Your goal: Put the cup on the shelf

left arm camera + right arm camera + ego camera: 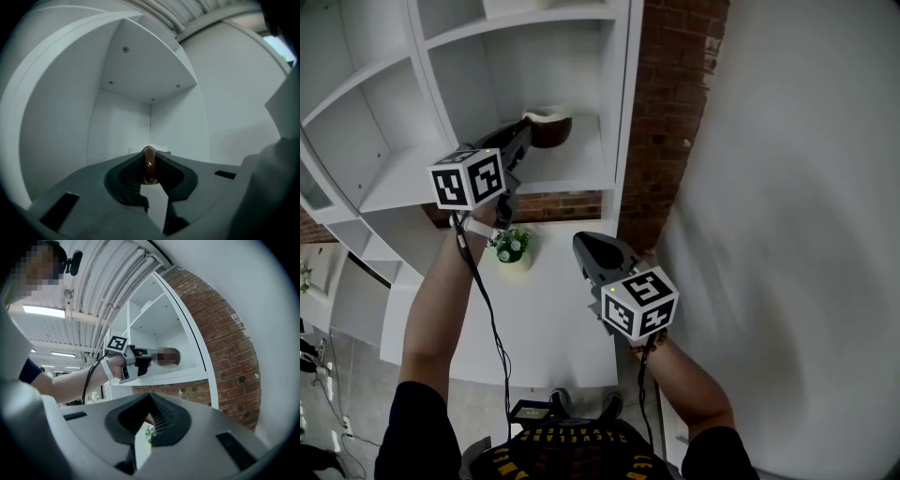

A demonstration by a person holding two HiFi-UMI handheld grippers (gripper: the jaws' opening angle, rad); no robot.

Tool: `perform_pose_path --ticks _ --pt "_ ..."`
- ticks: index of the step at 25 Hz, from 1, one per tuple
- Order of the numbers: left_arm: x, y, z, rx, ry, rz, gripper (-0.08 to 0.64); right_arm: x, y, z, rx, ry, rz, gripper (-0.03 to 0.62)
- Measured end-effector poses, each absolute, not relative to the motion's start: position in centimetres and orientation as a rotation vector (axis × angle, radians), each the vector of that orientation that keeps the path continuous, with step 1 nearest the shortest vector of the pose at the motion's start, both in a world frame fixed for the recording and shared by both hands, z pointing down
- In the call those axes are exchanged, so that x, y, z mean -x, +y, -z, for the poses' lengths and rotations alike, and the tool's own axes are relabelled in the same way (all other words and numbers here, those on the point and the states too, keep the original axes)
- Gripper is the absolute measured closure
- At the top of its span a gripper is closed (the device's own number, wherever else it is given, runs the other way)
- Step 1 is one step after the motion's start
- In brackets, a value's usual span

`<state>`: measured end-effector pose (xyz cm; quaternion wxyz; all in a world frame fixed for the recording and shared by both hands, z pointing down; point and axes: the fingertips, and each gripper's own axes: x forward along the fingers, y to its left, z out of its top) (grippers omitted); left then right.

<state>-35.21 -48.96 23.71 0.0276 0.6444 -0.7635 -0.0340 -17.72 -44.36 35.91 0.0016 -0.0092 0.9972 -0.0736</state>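
The shelf point(394, 183) on the left is a white, smooth-painted unit of square compartments with flat boards and thin uprights. The left gripper point(528, 133), grey plastic with a black-and-white marker cube behind it, reaches up into one compartment. Its ribbed dark pads are pinched on the rim of the cup point(551, 129). In the left gripper view that rim shows as a narrow, glossy brown band clamped edge-on between the two pads. The cup is round-bodied, dark brown outside and pale inside. It sits inside the compartment close over the board, near the right upright; whether its base touches the board cannot be told. A black cable point(492, 319) runs down along the person's left forearm.

Below the shelf, a small potted plant point(511, 246) with green leaves and pale flowers stands on a white table point(553, 328), directly beneath the raised arm.

The right gripper point(586, 251) is held low over the table's right edge, well apart from the cup. Its jaws are pressed together at the tips with nothing between them, and only the distant plant shows through the slit below.

Right of the shelf runs a strip of rough red brick wall point(675, 112), then a plain white wall point(797, 234).
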Motion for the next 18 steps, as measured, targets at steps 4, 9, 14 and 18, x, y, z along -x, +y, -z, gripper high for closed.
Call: perform_pose_path --ticks 4,9,14,18 --pt "35.2 -49.3 -25.1 -1.972 -2.386 -0.059 0.505 17.1 -44.6 -36.5 0.028 3.139 0.246 0.586" --pt "35.0 -49.5 -25.5 -1.922 -2.402 -0.102 0.503 16.2 -44.5 -36.7 0.026 3.136 0.249 0.586" --pt "34.9 -48.8 -26.4 -1.862 -2.398 -0.218 0.502 15.9 -44.0 -35.6 0.006 3.121 0.222 0.586" --pt "33.8 -48.8 -27.0 -1.883 -2.318 -0.248 0.495 15.9 -44.3 -35.0 0.004 3.113 0.222 0.586"
